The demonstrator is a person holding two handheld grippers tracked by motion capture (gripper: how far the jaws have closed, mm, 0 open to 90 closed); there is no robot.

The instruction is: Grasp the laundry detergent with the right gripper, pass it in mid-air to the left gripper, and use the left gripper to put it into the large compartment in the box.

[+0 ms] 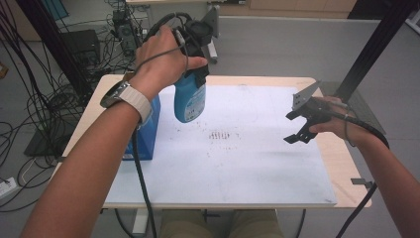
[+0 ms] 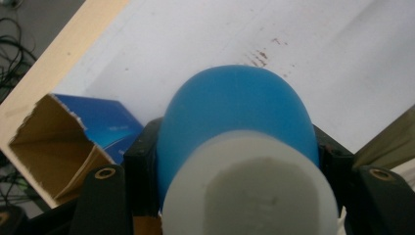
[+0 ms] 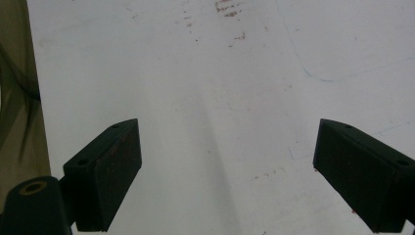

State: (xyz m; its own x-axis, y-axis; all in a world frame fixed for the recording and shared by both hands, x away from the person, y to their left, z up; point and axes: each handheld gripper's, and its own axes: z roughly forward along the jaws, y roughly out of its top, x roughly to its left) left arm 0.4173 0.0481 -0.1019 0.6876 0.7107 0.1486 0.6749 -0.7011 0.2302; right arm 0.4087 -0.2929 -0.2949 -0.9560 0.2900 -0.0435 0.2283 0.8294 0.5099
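Note:
A blue bottle with a white cap hangs in the air above the white sheet, bottom down. My left gripper is shut on its upper part. In the left gripper view the bottle and its white cap sit between the black jaws. A blue carton stands at the table's left edge, open at the top, with its brown inside showing. My right gripper hovers over the right side of the sheet, open, and in the right gripper view its fingers are wide apart with nothing between them.
The white sheet covers most of the wooden table and carries small brown specks near its middle. Cables and equipment lie on the floor to the left. A black post rises at the far right.

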